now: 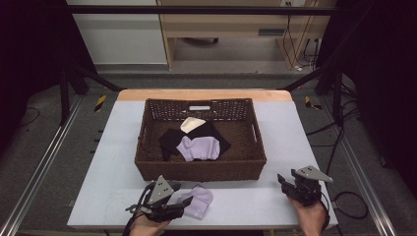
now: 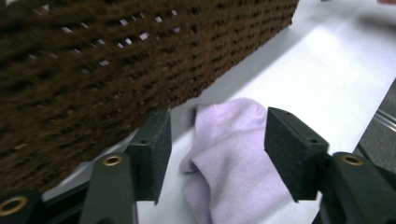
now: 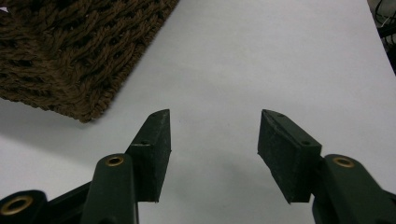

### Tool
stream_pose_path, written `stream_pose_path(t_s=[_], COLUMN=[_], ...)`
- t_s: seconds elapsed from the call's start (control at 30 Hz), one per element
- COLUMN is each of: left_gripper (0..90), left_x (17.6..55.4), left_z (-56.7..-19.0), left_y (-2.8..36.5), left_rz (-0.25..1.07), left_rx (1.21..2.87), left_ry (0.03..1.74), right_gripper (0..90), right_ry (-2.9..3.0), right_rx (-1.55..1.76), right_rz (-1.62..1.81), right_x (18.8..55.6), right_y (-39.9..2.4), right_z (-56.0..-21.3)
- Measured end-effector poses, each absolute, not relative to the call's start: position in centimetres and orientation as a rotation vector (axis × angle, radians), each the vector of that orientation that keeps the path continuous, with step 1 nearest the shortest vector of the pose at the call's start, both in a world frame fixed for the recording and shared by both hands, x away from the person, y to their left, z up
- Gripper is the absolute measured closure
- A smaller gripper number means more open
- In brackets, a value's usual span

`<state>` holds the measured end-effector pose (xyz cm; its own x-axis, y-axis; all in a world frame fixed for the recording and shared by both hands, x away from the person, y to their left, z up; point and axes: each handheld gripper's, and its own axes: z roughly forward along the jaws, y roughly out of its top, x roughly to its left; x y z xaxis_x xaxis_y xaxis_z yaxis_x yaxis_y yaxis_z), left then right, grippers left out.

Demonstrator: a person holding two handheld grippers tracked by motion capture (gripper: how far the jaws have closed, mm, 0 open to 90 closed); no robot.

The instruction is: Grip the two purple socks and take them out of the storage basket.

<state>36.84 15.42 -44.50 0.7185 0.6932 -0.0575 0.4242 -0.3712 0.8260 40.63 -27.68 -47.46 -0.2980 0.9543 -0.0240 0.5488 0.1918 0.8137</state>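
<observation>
A lilac sock [image 1: 198, 202] lies on the white table in front of the brown wicker basket [image 1: 150, 167]. My left gripper [image 1: 183, 203] sits at the sock's left end, open, with the sock [image 2: 231, 158] lying between its jaws and the basket wall [image 2: 93, 70] close on its left. Inside the basket lie a second lilac sock [image 1: 199, 147], a black cloth [image 1: 173, 138] and a cream piece [image 1: 192, 124]. At the table's near right my right gripper [image 1: 284, 183] stands open over bare table, nothing between its jaws; the basket's corner [image 3: 70, 60] shows to its upper left.
The white table top [image 1: 295, 142] has bare strips left and right of the basket and a narrow band in front of it. Black frame bars and cables [image 1: 349, 201] run off the table's right edge. A wooden cabinet [image 1: 231, 24] stands beyond the far edge.
</observation>
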Motion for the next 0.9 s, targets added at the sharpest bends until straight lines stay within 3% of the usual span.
stream_pose_path(t_s=[0.27,0.9], left_gripper=[33.4,31.9], left_x=[36.7,39.1], left_z=[-42.5,-35.7], left_y=[16.4,17.5], left_rz=[0.411,0.532], left_rx=[1.941,1.769], left_ry=[0.861,0.831], right_gripper=[43.1,43.7], right_ry=[1.924,1.914], right_rx=[1.41,1.423], right_rz=[0.97,0.964], right_x=[40.7,40.8], right_y=[-27.7,-27.8], right_z=[-47.5,-47.5])
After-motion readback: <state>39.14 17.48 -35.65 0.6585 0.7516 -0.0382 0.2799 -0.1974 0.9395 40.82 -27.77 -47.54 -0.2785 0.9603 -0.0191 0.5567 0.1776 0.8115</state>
